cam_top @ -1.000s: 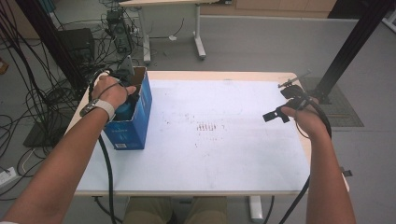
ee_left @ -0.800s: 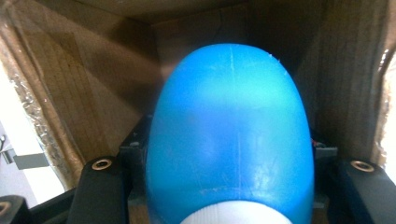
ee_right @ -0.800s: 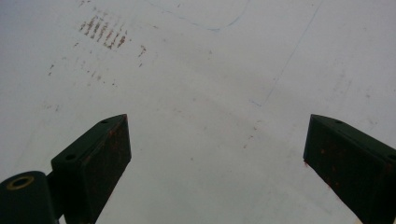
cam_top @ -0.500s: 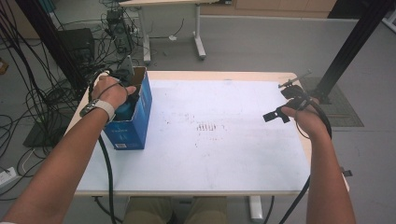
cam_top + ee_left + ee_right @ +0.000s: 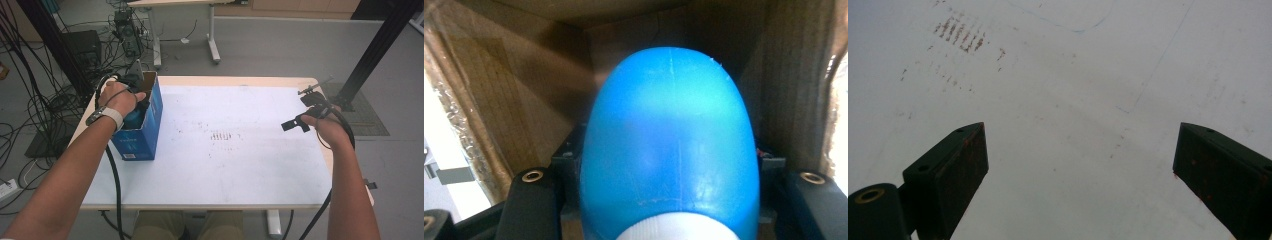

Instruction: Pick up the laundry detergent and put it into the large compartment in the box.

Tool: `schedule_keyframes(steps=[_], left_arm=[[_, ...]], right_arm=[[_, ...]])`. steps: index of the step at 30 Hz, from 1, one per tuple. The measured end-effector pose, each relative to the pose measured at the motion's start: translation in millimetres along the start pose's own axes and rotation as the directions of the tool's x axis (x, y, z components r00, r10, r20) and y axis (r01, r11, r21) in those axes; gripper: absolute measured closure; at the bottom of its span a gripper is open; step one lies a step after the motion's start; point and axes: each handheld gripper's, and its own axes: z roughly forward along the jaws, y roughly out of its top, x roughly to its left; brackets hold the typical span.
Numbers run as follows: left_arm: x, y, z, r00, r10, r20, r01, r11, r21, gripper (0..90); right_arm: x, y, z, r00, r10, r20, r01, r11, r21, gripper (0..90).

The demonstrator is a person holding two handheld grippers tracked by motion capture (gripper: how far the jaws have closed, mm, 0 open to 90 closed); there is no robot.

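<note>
A blue cardboard box (image 5: 145, 127) stands open-topped at the table's left edge. My left gripper (image 5: 135, 107) reaches down into it, with the person's hand on top. In the left gripper view its jaws sit tight against both sides of a blue bottle (image 5: 669, 145) with a white cap (image 5: 669, 232), and brown box walls (image 5: 514, 100) surround it. My left gripper (image 5: 669, 200) is shut on that bottle. My right gripper (image 5: 300, 111) hovers open over the table's right side, and nothing lies between the jaws of the right gripper (image 5: 1080, 165).
The white tabletop (image 5: 225, 175) carries a patch of rusty marks (image 5: 220, 136) near its middle, also seen as rusty marks (image 5: 960, 35). Cables (image 5: 45, 100) and a black stand (image 5: 375, 55) crowd the floor beyond the table's sides.
</note>
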Motion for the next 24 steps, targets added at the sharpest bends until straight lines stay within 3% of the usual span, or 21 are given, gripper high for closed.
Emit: schedule_keyframes(steps=[11, 24], left_arm=[[1.6, -1.1, -0.4, 1.0000, -0.006, 0.005, 0.006, 0.9999, -0.010, 36.6], [5.0, -6.2, -1.8, 0.9999, -0.011, -0.001, 0.011, 0.9994, -0.032, 28.9]], right_arm=[[-0.7, -0.4, 1.1, 1.0000, 0.003, -0.002, -0.003, 1.000, 0.001, 7.2], [1.3, 1.7, 1.0, 1.0000, -0.003, -0.001, 0.003, 1.000, 0.001, 7.2]])
